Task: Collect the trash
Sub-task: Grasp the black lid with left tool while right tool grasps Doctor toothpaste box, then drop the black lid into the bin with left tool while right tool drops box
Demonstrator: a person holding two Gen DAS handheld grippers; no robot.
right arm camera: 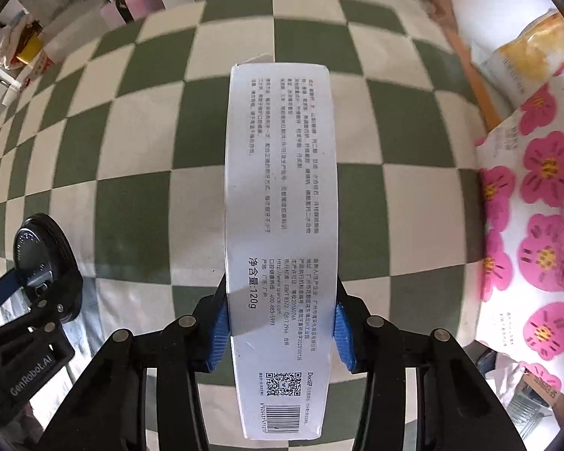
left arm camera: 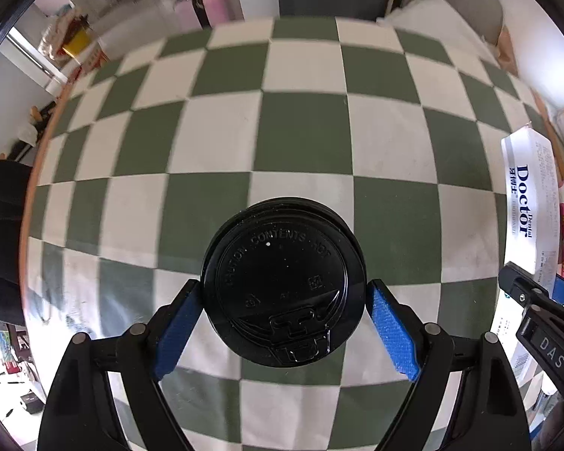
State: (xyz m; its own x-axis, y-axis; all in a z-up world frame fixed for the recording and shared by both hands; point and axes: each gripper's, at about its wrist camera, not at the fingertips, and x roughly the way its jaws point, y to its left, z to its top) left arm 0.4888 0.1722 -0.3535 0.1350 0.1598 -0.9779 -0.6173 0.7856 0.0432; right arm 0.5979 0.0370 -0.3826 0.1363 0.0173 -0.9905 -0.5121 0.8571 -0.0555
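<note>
The left gripper grips the black-lidded cup, its blue pads against the cup's sides below the lid rim. The right gripper clamps the long white toothpaste box near its barcode end, so most of the box overhangs forward. Both sit above the checkered tablecloth. Recommended: keep the cup upright, carry the box level, and avoid the flowered bag beyond.

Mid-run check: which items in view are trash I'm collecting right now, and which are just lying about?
In hand:
- black lidded cup, between the left gripper pads
- white toothpaste box, clamped in the right gripper

Lying about:
- pink-flower bag
- yellow snack packet
- checkered cloth underneath
</note>
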